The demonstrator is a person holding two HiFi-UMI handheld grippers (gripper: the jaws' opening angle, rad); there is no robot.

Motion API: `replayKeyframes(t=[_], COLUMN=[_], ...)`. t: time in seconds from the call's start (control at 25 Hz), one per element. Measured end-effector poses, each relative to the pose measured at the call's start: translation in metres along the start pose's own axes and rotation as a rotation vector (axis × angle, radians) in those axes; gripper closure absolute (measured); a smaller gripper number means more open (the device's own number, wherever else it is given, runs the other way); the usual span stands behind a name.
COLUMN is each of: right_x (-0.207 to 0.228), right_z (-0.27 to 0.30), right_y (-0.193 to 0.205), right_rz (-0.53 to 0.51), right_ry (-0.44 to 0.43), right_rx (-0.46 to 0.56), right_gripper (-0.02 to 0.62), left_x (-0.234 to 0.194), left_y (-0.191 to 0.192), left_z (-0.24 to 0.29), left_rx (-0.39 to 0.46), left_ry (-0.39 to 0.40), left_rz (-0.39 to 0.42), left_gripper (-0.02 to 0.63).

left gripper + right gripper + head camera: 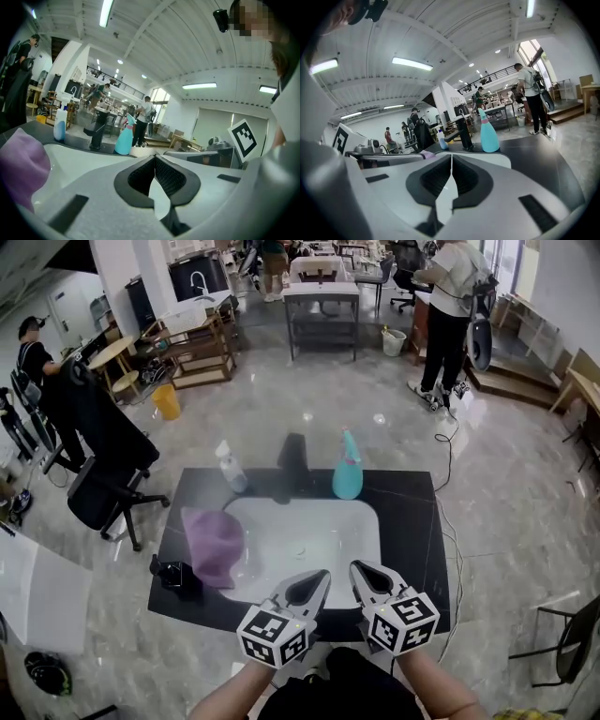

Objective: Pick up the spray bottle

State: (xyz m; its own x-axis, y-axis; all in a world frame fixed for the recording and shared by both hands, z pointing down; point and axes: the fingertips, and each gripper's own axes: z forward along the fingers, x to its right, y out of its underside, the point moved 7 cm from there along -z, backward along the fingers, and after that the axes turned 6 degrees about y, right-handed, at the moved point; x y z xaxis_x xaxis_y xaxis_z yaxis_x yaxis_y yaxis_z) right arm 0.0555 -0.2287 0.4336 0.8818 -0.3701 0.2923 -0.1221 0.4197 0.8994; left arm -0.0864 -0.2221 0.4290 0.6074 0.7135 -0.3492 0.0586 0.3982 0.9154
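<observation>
The teal spray bottle [347, 470] with a pink collar stands upright on the black counter [412, 521], behind the white sink [367, 521] and right of the black faucet [292, 465]. It also shows in the left gripper view, as the spray bottle [124, 138], and in the right gripper view, as the spray bottle [489, 135]. Both grippers hover at the sink's near edge, well short of the bottle. My left gripper [323, 576] is shut with nothing in it, jaw tips touching [154, 158]. Beside it, my right gripper [356, 568] is shut and empty too [451, 157].
A clear bottle with blue liquid [230, 468] stands left of the faucet. A purple cloth [214, 545] hangs over the sink's left rim, and a small black object [173, 576] lies at the counter's near left corner. People, an office chair [103, 493] and tables stand around on the floor.
</observation>
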Motion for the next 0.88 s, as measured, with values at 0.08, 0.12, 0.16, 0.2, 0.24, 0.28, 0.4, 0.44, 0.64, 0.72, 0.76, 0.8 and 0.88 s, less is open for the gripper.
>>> replayKeyframes(t=[0.08,0.12,0.16,0.2,0.24,0.28,0.4,0.44,0.64,0.72,0.76,0.8,0.88], right_x=[0.005,0.007,0.01,0.012,0.015,0.017,0.024,0.026,0.034,0.038,0.04,0.042,0.046], right_z=[0.005,0.008,0.01,0.013,0.015,0.018,0.027,0.03,0.048,0.054,0.058,0.061,0.067], right_y=[-0.004,-0.005,-0.006,-0.007,-0.009,-0.01,-0.014,-0.015,-0.023,-0.025,-0.027,-0.028,-0.031], right_rz=[0.005,0.005,0.005,0.004,0.003,0.002,-0.002,-0.003,-0.017,-0.025,-0.031,-0.039,-0.055], right_ry=[-0.006,-0.008,-0.009,-0.009,-0.008,-0.006,-0.003,-0.004,-0.008,-0.005,-0.003,-0.001,0.001], right_rx=[0.001,0.0,0.0,-0.001,-0.002,-0.002,0.0,0.001,0.005,0.002,0.0,-0.003,-0.002], right_gripper=[0.588,0.588,0.588,0.588,0.588,0.588,0.588,0.588,0.588,0.588,0.588,0.588,0.588], left_x=[-0.002,-0.003,-0.004,-0.006,-0.007,-0.009,-0.015,-0.018,-0.031,-0.033,-0.034,-0.036,-0.042], left_y=[-0.003,-0.003,-0.004,-0.005,-0.006,-0.007,-0.011,-0.013,-0.018,-0.019,-0.019,-0.019,-0.02], left_z=[0.007,0.011,0.014,0.018,0.022,0.025,0.035,0.038,0.053,0.059,0.063,0.066,0.07], left_rx=[-0.004,-0.006,-0.009,-0.012,-0.015,-0.016,-0.006,0.0,0.004,-0.002,-0.006,-0.01,-0.017], left_ry=[0.006,0.009,0.011,0.012,0.013,0.014,0.014,0.013,0.012,0.014,0.013,0.01,0.0], left_rz=[0.006,0.008,0.009,0.01,0.011,0.014,0.026,0.027,0.027,0.037,0.038,0.036,0.027], left_gripper=[0.6,0.6,0.6,0.6,0.6,0.6,0.6,0.6,0.6,0.6,0.6,0.6,0.6])
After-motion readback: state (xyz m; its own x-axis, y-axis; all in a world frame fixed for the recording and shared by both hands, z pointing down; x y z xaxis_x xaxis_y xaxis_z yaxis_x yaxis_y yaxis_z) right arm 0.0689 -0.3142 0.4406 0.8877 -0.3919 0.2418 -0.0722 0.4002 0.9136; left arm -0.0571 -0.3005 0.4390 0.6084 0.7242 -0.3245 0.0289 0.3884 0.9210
